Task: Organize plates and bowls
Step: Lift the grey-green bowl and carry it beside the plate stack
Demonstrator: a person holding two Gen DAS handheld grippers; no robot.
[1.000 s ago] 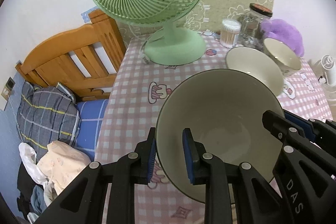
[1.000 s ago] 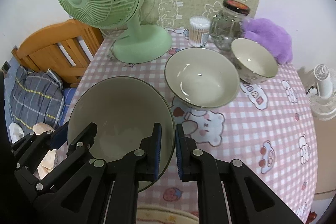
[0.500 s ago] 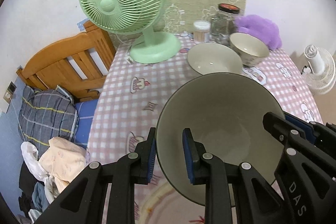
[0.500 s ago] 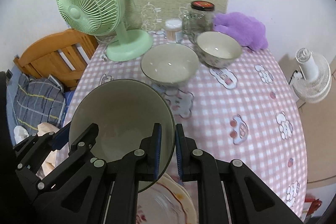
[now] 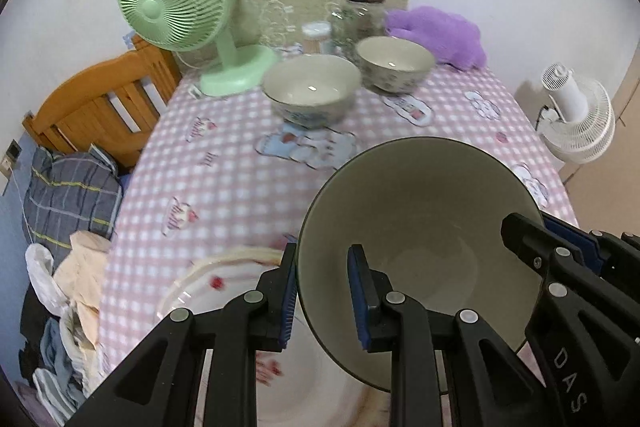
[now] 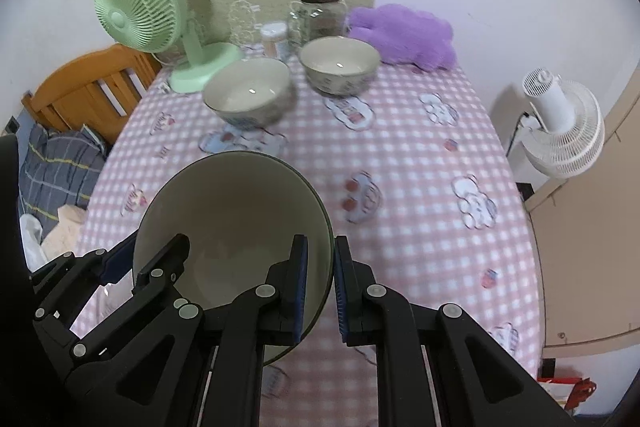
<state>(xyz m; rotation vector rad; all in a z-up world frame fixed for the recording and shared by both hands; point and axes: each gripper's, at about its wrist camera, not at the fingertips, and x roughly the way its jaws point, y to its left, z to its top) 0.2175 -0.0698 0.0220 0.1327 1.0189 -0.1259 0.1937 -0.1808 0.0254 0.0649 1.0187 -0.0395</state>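
Observation:
Both grippers hold one large grey-green bowl [image 5: 420, 227] above the near end of the table; it also shows in the right wrist view [image 6: 236, 219]. My left gripper [image 5: 322, 297] is shut on its left rim. My right gripper [image 6: 320, 285] is shut on its right rim. A wide pale bowl [image 5: 312, 91] and a smaller patterned bowl [image 5: 394, 63] stand at the far end of the table. A white plate with red marks [image 5: 212, 291] lies under the held bowl at the near edge, partly hidden.
A green fan [image 5: 180, 15], a glass jar [image 5: 362, 15], a cotton-swab tub [image 5: 316, 35] and a purple plush [image 5: 440, 35] stand at the far end of the pink checked tablecloth [image 6: 400, 155]. A wooden bed [image 5: 96, 107] is left, a white fan [image 6: 560, 123] right.
Both grippers have drawn back toward the near edge with the bowl held between them. The far bowls and fan look smaller, and the plate has come into view below.

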